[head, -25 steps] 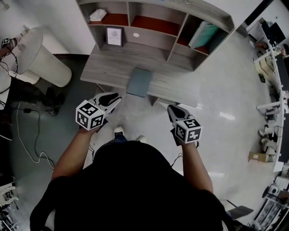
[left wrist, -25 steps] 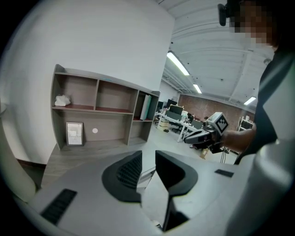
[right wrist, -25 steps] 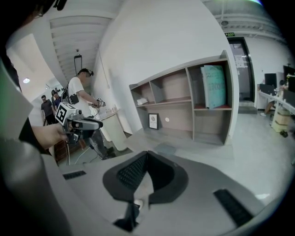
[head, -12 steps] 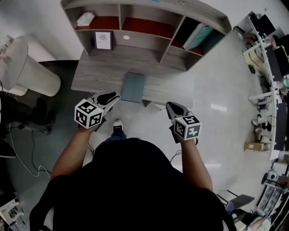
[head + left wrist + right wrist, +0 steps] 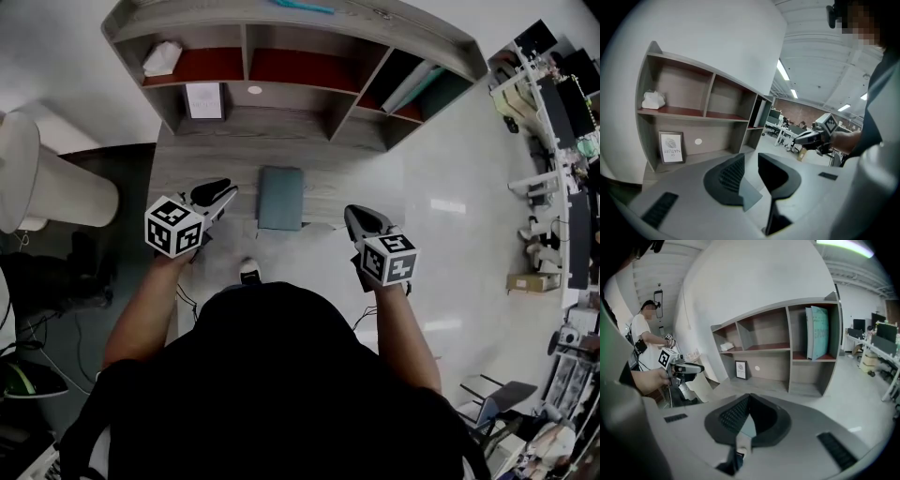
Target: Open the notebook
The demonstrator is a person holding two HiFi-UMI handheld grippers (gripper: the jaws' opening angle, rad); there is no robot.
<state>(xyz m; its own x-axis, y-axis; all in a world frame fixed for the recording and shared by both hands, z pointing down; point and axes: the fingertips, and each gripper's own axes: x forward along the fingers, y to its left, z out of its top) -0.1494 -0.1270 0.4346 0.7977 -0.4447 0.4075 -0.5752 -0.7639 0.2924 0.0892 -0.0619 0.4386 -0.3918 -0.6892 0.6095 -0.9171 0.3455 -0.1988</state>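
Grey desk with shelf unit against a white wall; closed notebook, both grippers near, no contact.

Desk (image 5: 206,155) carries the grey-blue notebook (image 5: 281,197), which lies flat with its cover shut at the middle of the front edge. Left gripper (image 5: 216,194) is over the front left of the desk, beside the notebook's left side but apart from it. Its jaws stand apart with nothing between them, and a corner of the notebook shows past the gap in the left gripper view. Right gripper (image 5: 360,218) is at the desk's front edge, right of the notebook and not touching it, jaw tips closed together and empty. On the shelves are a framed picture (image 5: 204,99), a white crumpled item (image 5: 161,56) and teal folders (image 5: 427,86). A white bin (image 5: 52,192) stands on the floor left of the desk.
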